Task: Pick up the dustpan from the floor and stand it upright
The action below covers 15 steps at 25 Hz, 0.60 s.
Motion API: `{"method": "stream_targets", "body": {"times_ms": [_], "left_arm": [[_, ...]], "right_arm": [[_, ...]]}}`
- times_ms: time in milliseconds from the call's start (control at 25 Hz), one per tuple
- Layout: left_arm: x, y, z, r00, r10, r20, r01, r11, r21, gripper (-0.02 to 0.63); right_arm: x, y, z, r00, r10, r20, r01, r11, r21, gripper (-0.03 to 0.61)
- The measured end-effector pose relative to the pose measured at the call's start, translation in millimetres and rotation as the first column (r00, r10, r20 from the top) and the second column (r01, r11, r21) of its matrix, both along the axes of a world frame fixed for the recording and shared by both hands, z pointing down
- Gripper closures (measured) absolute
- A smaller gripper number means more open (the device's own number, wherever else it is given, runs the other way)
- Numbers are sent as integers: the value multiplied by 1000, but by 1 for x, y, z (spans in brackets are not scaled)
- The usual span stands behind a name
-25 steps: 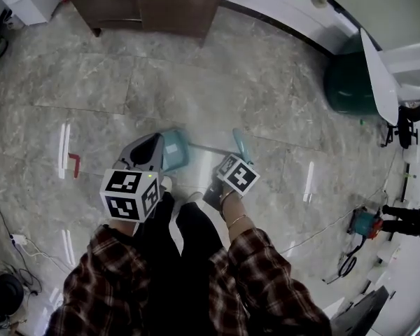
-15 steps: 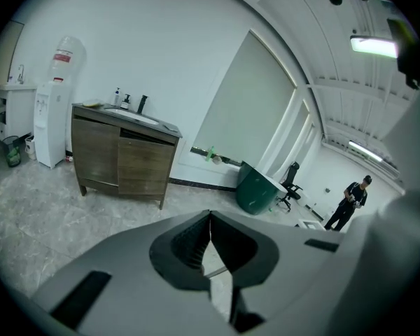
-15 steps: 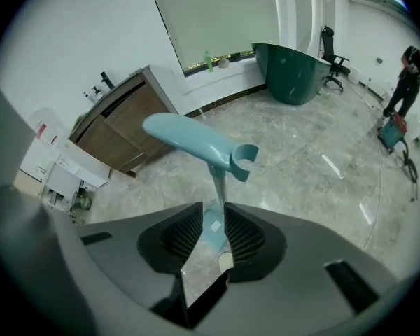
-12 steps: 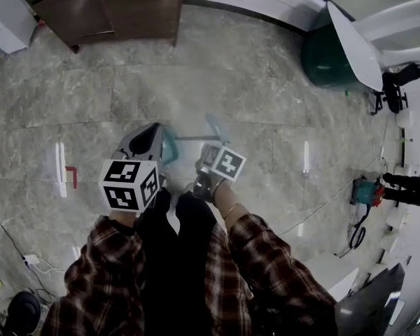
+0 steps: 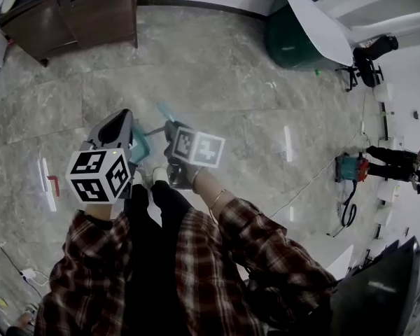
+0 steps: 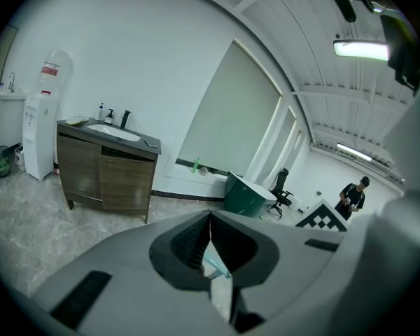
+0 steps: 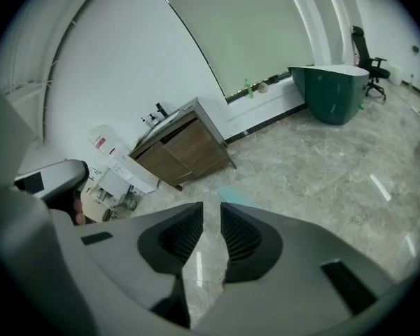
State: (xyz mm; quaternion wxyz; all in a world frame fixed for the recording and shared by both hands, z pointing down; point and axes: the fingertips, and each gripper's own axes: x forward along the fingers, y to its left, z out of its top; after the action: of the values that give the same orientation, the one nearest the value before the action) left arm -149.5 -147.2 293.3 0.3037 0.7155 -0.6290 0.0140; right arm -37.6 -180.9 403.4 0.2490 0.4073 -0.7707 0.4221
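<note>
The teal dustpan (image 5: pixel 141 148) hangs off the floor in front of the person's legs. A thin rod runs from the pan to its teal handle (image 5: pixel 162 110). My left gripper (image 5: pixel 122 117) is shut on the pan. In the left gripper view its tips (image 6: pixel 210 215) meet, with a teal piece of the dustpan (image 6: pixel 215 266) showing just below them. My right gripper (image 5: pixel 169 126) holds the handle. In the right gripper view the jaws (image 7: pixel 211 208) stand partly apart, and the handle end (image 7: pixel 234 193) pokes out just past the tips.
A wooden vanity cabinet (image 5: pixel 70 16) stands at the far wall, and a dark green tub (image 5: pixel 294 44) with an office chair (image 5: pixel 367 54) is to the right. Cables and a teal tool (image 5: pixel 350 168) lie on the floor at right, near a standing person (image 6: pixel 351 196).
Both grippers have risen together, lifting the dustpan off the floor. The handle end stays at the right gripper's tips. The head view has swung, shifting the cabinet and tub leftward.
</note>
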Motion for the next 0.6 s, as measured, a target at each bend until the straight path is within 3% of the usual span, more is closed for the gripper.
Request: {"method": "stream_targets", "body": {"times_ms": [200, 440, 600], "left_arm": [[31, 5, -7, 1000, 1, 0, -1, 1000, 0, 602], [45, 13, -8, 1000, -7, 1, 7, 1000, -9, 601], [52, 15, -24, 1000, -3, -2, 3, 1000, 4, 601]], "right_arm": [[24, -5, -31, 997, -76, 11, 75, 992, 99, 492], [19, -1, -70, 978, -196, 73, 178, 964, 199, 494], [16, -2, -110, 968, -237, 88, 201, 934, 295, 546]]}}
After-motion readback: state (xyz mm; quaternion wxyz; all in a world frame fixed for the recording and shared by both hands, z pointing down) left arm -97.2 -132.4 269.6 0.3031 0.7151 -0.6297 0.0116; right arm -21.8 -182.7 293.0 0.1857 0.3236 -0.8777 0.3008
